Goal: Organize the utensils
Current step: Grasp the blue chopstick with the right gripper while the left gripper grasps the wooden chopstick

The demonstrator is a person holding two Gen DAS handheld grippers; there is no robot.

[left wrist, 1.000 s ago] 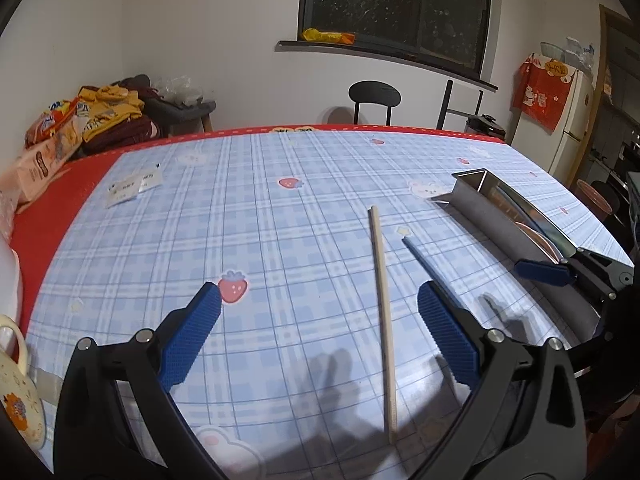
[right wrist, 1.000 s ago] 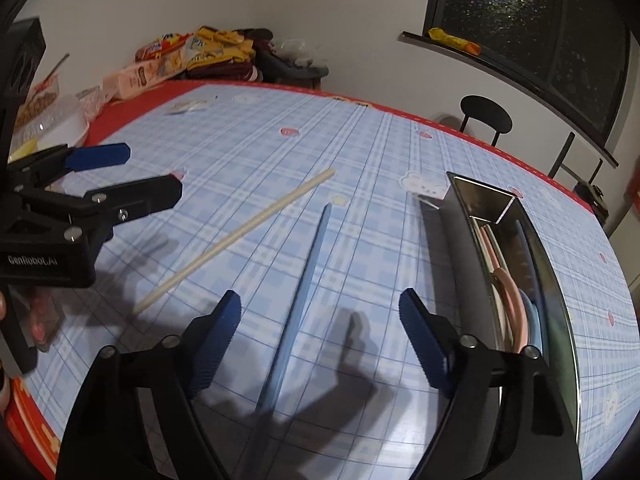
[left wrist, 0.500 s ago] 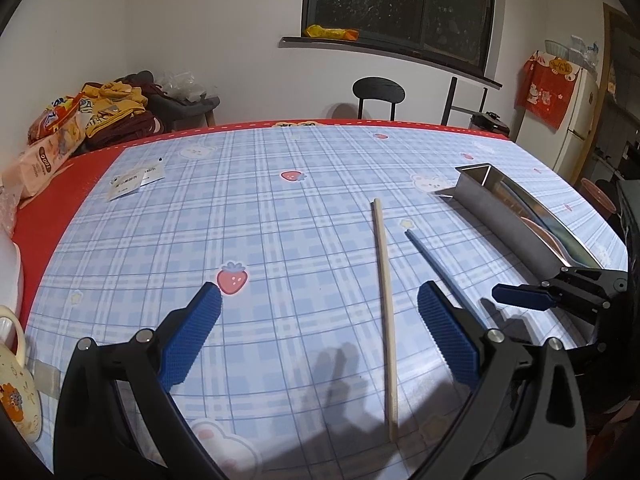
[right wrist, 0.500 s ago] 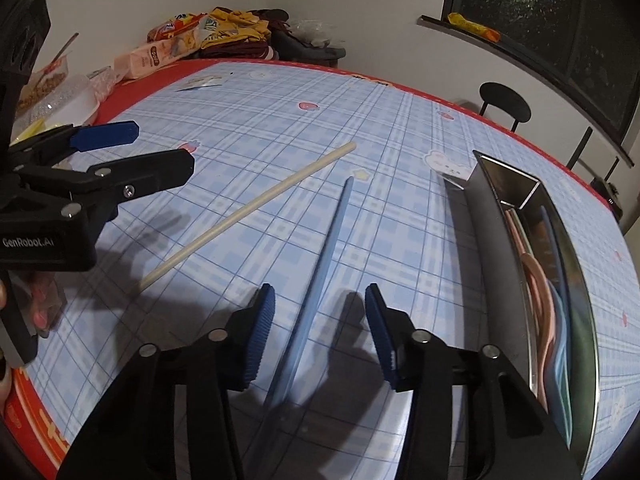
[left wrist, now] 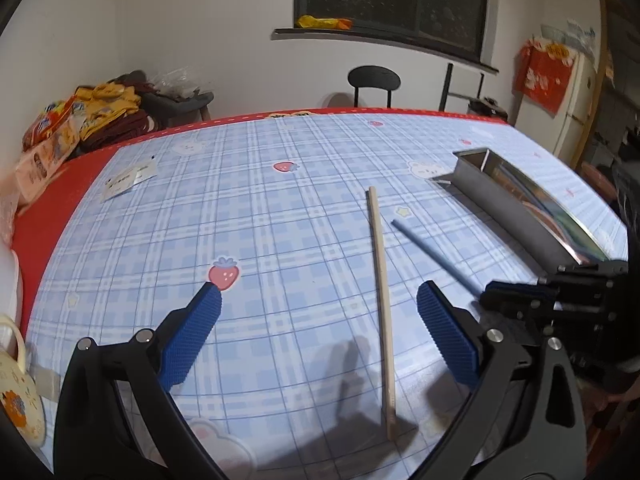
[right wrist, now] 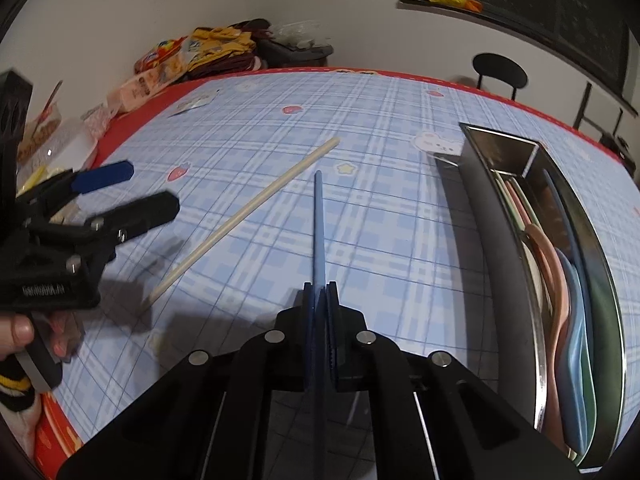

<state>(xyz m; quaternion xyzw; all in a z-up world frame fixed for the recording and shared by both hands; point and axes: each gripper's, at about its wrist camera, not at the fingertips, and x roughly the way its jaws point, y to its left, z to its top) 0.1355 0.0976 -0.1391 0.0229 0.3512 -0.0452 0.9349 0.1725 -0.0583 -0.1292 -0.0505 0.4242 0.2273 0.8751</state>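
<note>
Left of the steel tray (right wrist: 480, 216), bare tabletop (right wrist: 400, 240) surrounds the blue chopstick (right wrist: 319, 232) clenched in the right gripper (right wrist: 320, 312); left gripper (left wrist: 318, 336) released.

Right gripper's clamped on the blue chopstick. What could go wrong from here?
1. The right gripper holds the blue chopstick near one end; the long free end may swing or pivot in the pads.
2. The metal tray is narrow and already holds utensils, so the tip may catch its rim.
</note>
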